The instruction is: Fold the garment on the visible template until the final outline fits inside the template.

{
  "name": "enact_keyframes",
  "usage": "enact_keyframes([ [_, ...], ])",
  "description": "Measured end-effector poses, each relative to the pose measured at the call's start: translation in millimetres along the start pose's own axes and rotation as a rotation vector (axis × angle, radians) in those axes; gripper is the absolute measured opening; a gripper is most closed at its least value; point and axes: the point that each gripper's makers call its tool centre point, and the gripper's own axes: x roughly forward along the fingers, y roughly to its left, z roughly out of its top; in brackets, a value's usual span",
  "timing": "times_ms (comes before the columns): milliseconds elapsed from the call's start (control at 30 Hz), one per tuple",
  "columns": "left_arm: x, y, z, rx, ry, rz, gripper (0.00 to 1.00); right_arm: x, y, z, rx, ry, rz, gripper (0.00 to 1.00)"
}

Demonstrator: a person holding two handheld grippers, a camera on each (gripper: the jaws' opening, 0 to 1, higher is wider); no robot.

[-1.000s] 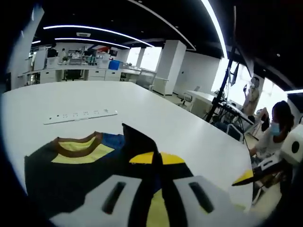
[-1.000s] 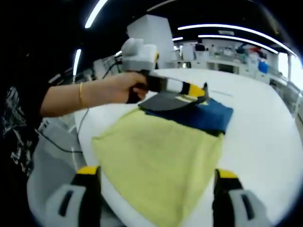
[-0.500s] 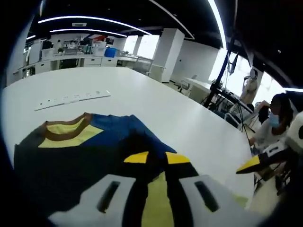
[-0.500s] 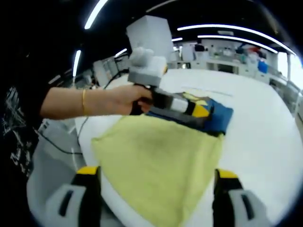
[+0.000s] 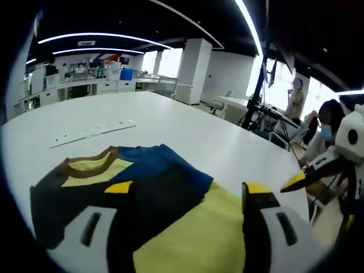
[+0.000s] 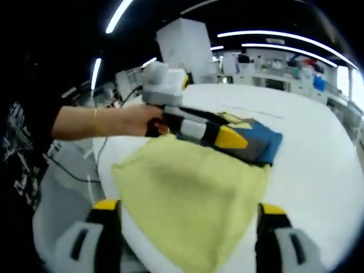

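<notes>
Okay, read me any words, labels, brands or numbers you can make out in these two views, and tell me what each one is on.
No text can be read in either view.
White strip on the table: small dark marks, too small to read.
Black sleeve of the person: a pale print, too blurred to read.
Garment: plain yellow, blue and black panels, no lettering.
Left gripper and right gripper: no label visible.

left gripper [image 6: 224,138]: white-grey body, black jaws with yellow tips. right gripper [image 6: 185,227]: grey jaws, slotted, yellow-and-black tips. person wears a gold bangle [image 6: 95,122] and black printed shirt [image 6: 23,153].
</notes>
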Motion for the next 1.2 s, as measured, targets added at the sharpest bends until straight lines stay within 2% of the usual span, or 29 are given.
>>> enact_keyframes([
  [267, -37, -3.6, -7.4, 0.042, 0.008, -0.011, 0.93, 2, 4, -4.2, -0.031, 0.031, 0.031, 0.99],
  [533, -73, -3.2, -16.9, 0.052, 0.015, -0.013, 0.99, 0, 8, -14.9, -0.073, 0.072, 0.059, 0.99],
  [867, -122, -5.3, -33.9, 0.088, 0.039, -0.036, 0.99, -6, 12, -21.2, -0.107, 0.097, 0.07, 0.99],
  [1000, -141, -4.8, -39.1, 0.067, 0.04, -0.047, 0.99, -8, 14, -22.6, -0.119, 0.1, 0.073, 0.99],
  [1033, -159, -4.1, -48.1, 0.068, 0.047, -0.038, 0.97, -8, 16, -26.9, -0.129, 0.115, 0.075, 0.97],
  [1200, -185, -9.4, -67.4, 0.093, 0.084, -0.042, 0.92, -9, 16, -34.3, -0.141, 0.135, 0.075, 0.94],
])
